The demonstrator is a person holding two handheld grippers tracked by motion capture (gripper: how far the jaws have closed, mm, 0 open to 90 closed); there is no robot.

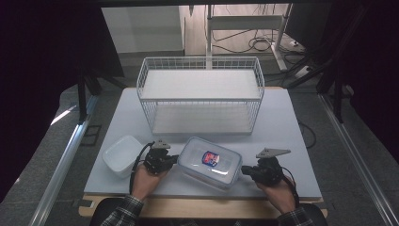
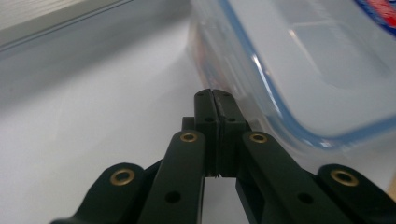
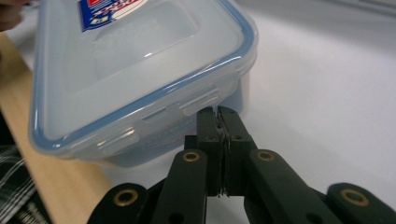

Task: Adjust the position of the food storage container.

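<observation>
A clear plastic box with a blue-edged snap lid and a red and blue sticker lies tilted at the front middle of the pale table. My left gripper is at the box's left end. In the left gripper view its jaws are shut together, tips against the side of the box under the lid rim. My right gripper is at the right end. In the right gripper view its jaws are shut just below a latch flap of the box. I cannot tell if anything thin is pinched.
A white wire basket with a shelf stands behind the box at the table's middle. A small white open tub sits left of my left hand. A wooden strip runs along the table's near edge.
</observation>
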